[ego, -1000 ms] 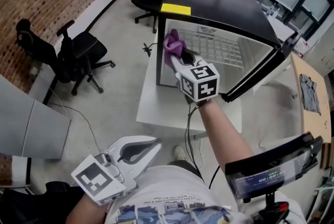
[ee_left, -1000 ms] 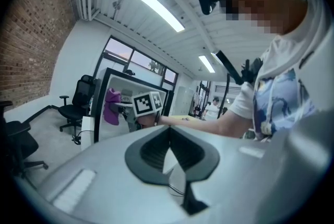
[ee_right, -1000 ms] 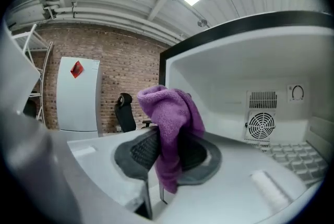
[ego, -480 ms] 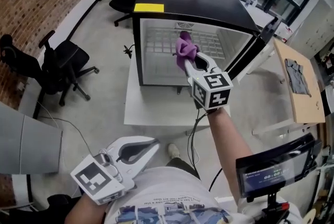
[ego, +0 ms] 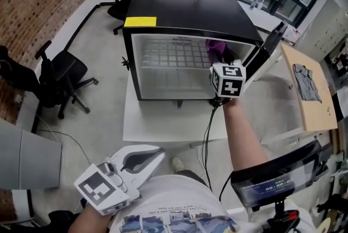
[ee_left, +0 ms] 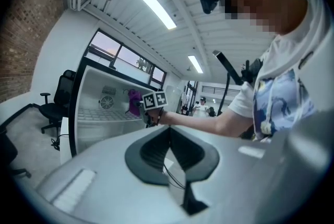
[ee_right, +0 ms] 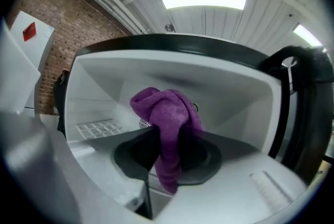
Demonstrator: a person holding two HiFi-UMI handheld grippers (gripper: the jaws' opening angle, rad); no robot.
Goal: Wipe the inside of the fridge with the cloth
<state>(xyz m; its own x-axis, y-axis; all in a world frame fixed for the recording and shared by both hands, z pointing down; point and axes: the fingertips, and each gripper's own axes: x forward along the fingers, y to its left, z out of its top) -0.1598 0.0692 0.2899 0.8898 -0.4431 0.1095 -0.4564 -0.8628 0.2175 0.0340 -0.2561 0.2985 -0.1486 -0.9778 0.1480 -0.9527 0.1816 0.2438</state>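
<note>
**A:** Since the earlier frame the right gripper has pushed from the mouth of the fridge deeper into its right side. What's the biggest thing now?

**B:** That fridge. It is black on top and white inside, and it stands on a white tabletop. Its door is swung open to the right.

**A:** And inside it?

**B:** A wire shelf runs across the cavity. Outside, a yellow label sits on the front left corner of the top.

**A:** How are the right gripper's jaws?

**B:** Clamped on the purple cloth, which bunches up above them and hangs down between them. The cloth is inside the fridge, high up near the right wall. Whether it touches any surface I cannot tell.

**A:** And the left gripper?

**B:** It is low by the person's chest, well apart from the fridge. Its jaws are together with nothing between them.
</note>
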